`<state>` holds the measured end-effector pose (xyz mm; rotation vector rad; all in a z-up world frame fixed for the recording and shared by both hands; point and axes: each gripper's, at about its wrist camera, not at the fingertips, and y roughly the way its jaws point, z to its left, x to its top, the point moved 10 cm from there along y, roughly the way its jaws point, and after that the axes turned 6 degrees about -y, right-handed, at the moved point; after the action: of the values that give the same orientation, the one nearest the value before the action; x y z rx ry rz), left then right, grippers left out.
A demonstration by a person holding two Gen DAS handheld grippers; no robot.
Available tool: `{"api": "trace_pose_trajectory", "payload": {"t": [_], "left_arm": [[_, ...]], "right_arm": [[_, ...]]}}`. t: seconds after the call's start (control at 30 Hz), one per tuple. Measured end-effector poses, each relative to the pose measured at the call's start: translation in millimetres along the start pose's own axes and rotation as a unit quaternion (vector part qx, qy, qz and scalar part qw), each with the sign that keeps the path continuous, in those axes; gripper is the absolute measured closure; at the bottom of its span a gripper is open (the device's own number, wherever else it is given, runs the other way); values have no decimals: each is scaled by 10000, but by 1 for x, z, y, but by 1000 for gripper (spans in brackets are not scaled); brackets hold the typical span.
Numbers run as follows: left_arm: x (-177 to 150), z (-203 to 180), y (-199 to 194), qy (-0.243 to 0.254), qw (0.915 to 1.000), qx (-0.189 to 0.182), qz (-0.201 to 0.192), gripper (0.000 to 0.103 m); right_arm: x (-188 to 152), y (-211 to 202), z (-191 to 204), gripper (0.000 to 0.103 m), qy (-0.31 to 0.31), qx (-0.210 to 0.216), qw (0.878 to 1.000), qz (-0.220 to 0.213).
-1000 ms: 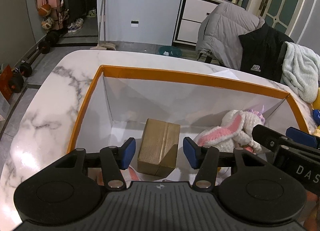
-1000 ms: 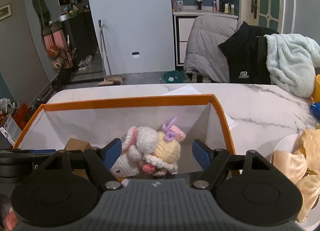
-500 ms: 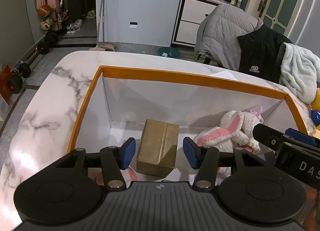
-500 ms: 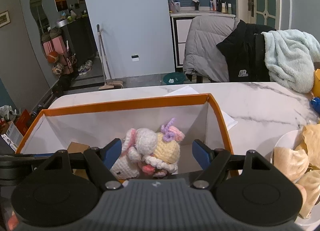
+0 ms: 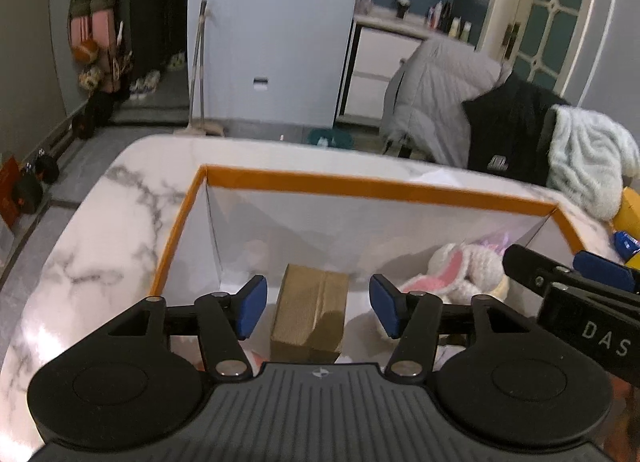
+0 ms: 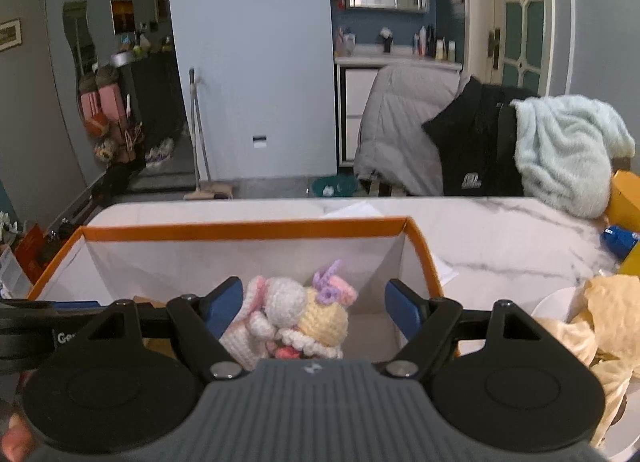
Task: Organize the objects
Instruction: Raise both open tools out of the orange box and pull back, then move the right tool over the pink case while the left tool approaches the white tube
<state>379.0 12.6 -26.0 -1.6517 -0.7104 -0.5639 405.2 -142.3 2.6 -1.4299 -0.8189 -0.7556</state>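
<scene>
An orange-rimmed white box (image 5: 372,184) stands on the marble table; it also shows in the right wrist view (image 6: 240,231). Inside lie a brown cardboard packet (image 5: 310,312) and crocheted plush toys (image 6: 296,312), also seen in the left wrist view (image 5: 460,274). My left gripper (image 5: 314,312) is open and empty above the packet, fingers apart from it. My right gripper (image 6: 314,310) is open and empty above the plush toys. The right gripper's body shows at the right of the left wrist view (image 5: 572,298).
A white plate with crumpled tan paper (image 6: 600,326) sits right of the box. A blue item (image 6: 618,238) and a yellow box (image 6: 624,198) lie at the far right. Jackets and a pale towel (image 6: 560,150) hang over chairs behind the table.
Both grippers have risen and tilted up a little over the box, so more of the room shows. Both stay open; packet and toys have not moved.
</scene>
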Motion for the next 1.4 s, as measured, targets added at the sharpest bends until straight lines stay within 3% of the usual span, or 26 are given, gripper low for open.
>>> {"api": "trace_pose_trajectory", "payload": {"t": [0.1,0.2,0.43,0.83,1.13,1.4], "left_arm": [[6,-1,-17,106,9987,219,-442,12],[10,-1,-36,194,9962,303,-796,11],[0,2,-61,-17,9967,175,-788,11],[-38,-7,-120,137,9946,40,-1027,10],[-78,-6,-149,231,9937,2,-1101,10],[-117,-4,-159,466,9931,-34,-1077,9]], "right_arm": [[3,-10,3,19,-113,47,9997,-224],[3,-22,6,17,-196,81,9993,-321],[-3,-55,6,15,-188,72,9988,-454],[-19,-132,6,11,-200,59,9970,-740],[-61,-184,10,10,-209,124,9964,-812],[-113,-205,11,8,-144,64,9975,-695]]}}
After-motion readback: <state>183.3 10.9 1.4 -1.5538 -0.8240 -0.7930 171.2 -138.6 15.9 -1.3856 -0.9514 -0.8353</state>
